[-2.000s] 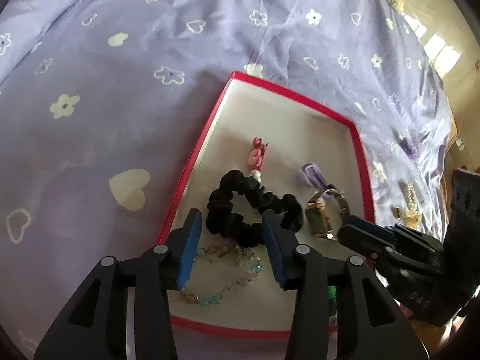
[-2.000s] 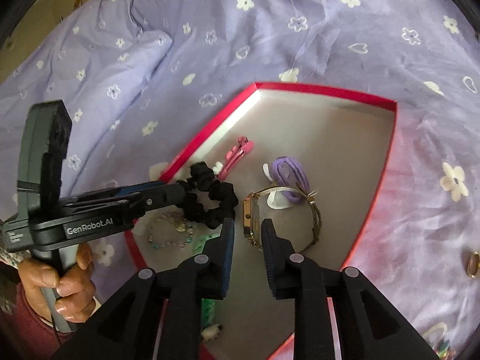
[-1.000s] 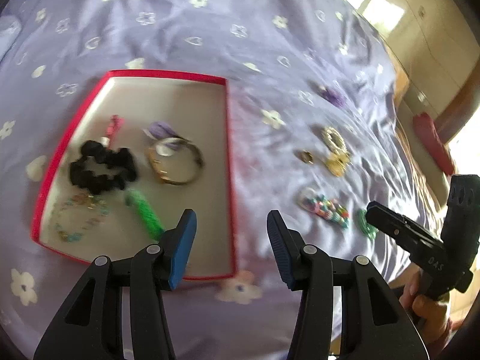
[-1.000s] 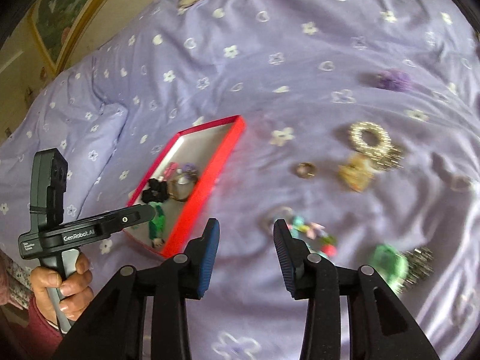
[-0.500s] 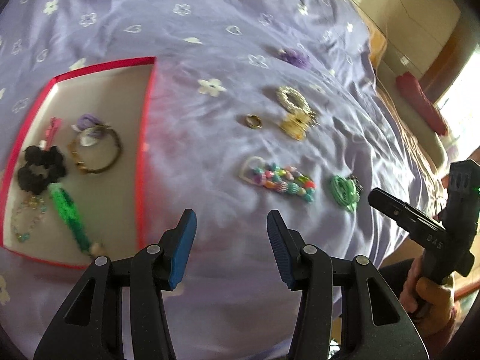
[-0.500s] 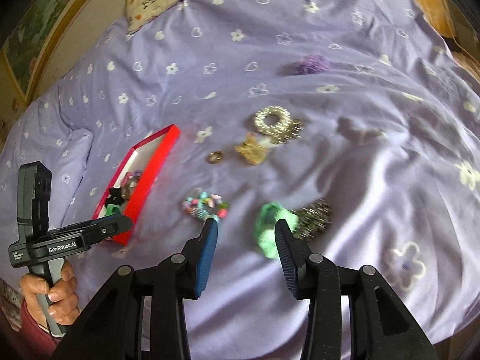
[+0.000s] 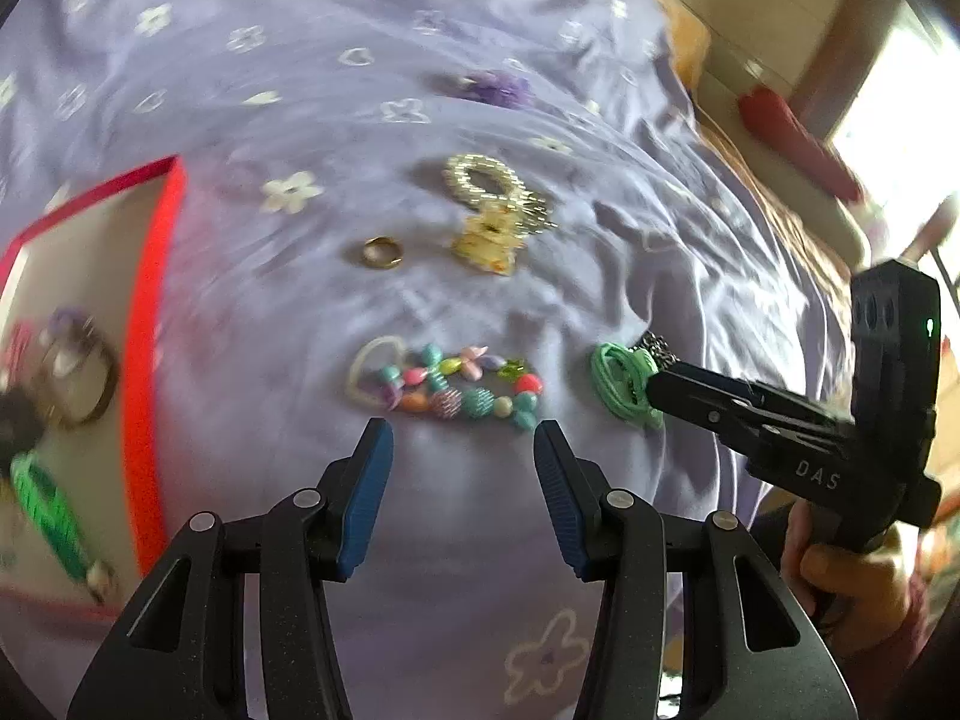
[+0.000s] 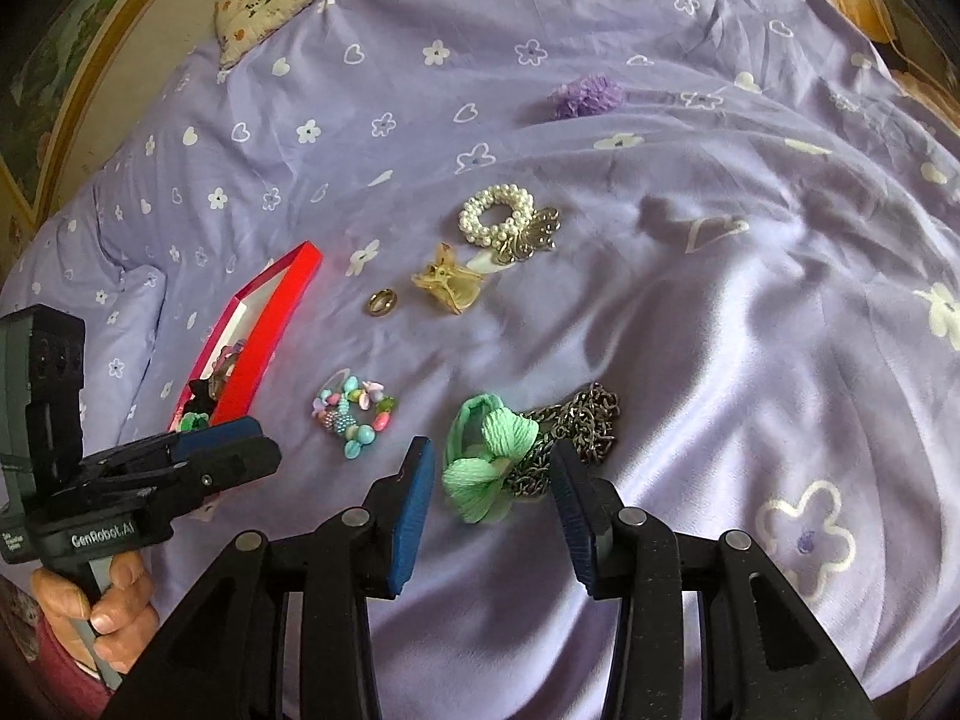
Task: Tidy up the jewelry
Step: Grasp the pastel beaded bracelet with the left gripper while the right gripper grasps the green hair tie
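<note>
The right gripper hangs low over the bedspread with its two blue pads spread apart, holding nothing; the green scrunchie lies between and just ahead of them, touching one dark chain on its right. The left gripper is likewise open and empty, its pads either side of, and just short of, the one coloured bead bracelet. In the left wrist view the right gripper's tips sit at the scrunchie.

Farther out on the cover lie six more loose pieces, one of each: a gold ring, an amber bow clip, a pearl bracelet, a silver butterfly clip touching those pearls, and, well beyond, a purple scrunchie.

To the left stands one red-rimmed tray. It holds a watch, a green piece and some blurred dark and pink items I cannot count.
</note>
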`<act>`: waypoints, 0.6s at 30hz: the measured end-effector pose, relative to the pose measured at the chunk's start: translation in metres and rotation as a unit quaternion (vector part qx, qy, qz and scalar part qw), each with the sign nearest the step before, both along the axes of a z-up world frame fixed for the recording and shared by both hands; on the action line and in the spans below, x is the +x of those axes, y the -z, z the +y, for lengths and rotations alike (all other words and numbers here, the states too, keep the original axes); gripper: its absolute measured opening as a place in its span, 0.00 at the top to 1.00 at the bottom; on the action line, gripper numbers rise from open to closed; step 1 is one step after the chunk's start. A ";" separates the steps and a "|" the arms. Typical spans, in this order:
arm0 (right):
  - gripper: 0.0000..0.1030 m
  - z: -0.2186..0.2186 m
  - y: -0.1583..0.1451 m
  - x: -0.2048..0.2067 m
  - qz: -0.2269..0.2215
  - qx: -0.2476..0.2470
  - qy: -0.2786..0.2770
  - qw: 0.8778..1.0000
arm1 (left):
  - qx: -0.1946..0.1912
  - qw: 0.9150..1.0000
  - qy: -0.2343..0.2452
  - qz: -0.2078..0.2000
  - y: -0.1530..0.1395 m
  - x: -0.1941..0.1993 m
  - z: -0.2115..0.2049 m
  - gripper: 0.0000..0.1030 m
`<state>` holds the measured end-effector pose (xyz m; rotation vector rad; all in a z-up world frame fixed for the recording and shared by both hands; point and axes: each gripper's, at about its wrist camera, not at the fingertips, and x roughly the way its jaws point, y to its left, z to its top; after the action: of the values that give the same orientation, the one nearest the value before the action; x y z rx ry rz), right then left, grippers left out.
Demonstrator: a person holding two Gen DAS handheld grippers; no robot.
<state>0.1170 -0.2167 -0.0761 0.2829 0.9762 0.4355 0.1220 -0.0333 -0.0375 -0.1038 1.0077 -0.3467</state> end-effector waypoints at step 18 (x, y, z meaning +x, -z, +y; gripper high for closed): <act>0.87 -0.004 0.010 0.008 0.009 0.000 0.005 1.000 | 0.040 0.997 0.064 0.006 0.030 0.033 -0.029 0.84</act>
<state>0.1249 -0.2203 -0.0859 0.2921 0.9925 0.4245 0.1552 -0.0619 -0.0670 0.0317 1.0421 -0.4221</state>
